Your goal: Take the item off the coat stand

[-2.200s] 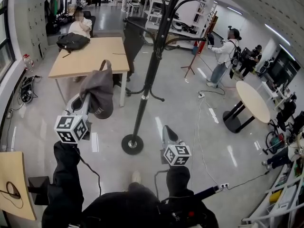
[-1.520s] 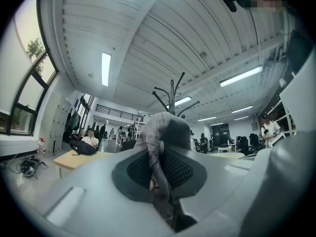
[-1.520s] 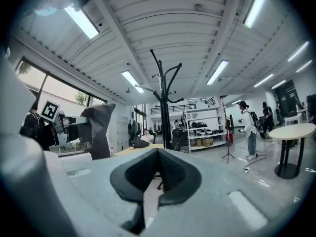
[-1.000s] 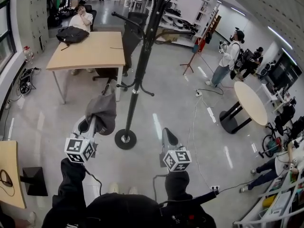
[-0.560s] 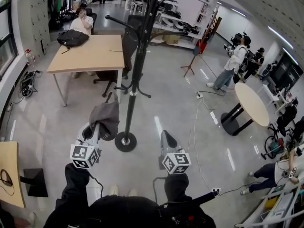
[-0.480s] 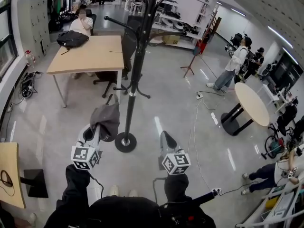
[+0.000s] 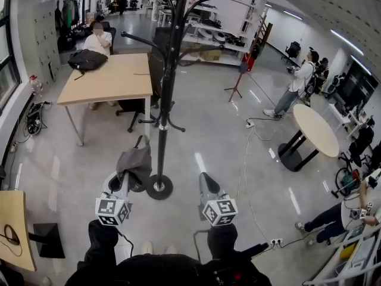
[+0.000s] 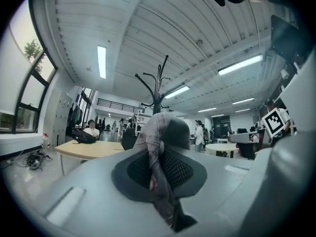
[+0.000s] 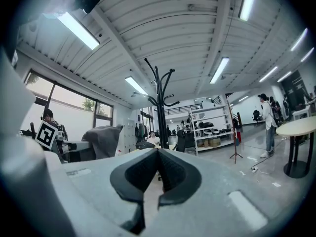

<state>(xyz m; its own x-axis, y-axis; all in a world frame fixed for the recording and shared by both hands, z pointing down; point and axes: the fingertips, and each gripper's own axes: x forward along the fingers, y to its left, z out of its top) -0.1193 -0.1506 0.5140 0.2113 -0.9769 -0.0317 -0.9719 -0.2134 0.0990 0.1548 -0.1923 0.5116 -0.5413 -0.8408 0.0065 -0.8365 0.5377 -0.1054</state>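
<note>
Left tongs (image 8: 158,171) are clamped tight on a fold of the grey garment (image 7: 136,164), which hangs free of the coat stand (image 7: 166,82) with none of the stand's hooks touching it. The cloth droops from the grip with its long axis running down toward the floor (image 7: 238,130). It hangs just left of the stand's pole and above the round base, and whether its edge brushes the pole cannot be told. In the left gripper view the fabric runs straight up between the pads and bulges beyond them, with the stand rising well behind it. Right tongs (image 9: 158,174) sit level on the far side of the pole, jaws closed with nothing between them. The pole stands between the two tongs in the head view. The left hand is the one carrying the load. The lifting-off looks done. What remains, by the look of it, is drawing the garment back and leftward, away from the pole and the low hooks. The table (image 7: 107,79) stands well beyond.
</note>
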